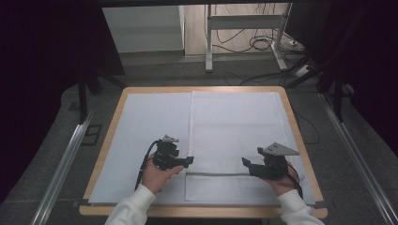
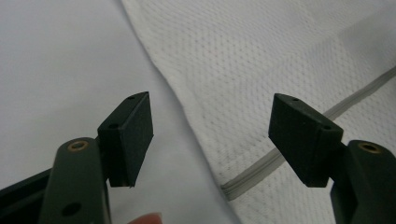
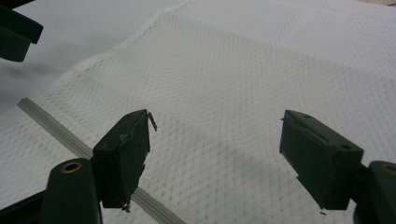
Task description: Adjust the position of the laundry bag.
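We see a white mesh cloth [image 1: 234,136] spread flat on the right half of a wooden table [image 1: 109,140] that is covered by a pale sheet [image 1: 150,126]; the cloth runs from the far edge of the table to the near edge, and a grey stripe [image 1: 216,174] crosses it from side to side close to its near end. Our left gripper [image 1: 189,161] sits low at the cloth's left edge, level with that stripe, held in the left hand [image 1: 157,176] whose white sleeve [image 1: 131,208] comes in from the bottom. In the left gripper view its jaws stand wide apart with nothing between them, one over the pale sheet and the other over the mesh cloth [image 2: 280,60], with the cloth's left edge and the end of the grey stripe [image 2: 252,175] lying in the gap. Our right gripper [image 1: 245,162] hovers over the right part of the cloth, just beyond the stripe and pointing left toward the other gripper, well apart from it. In the right gripper view its jaws are likewise spread and empty above the mesh cloth [image 3: 243,70], and the grey stripe [image 3: 56,128] passes under the left jaw. We cannot tell whether either gripper touches the fabric.
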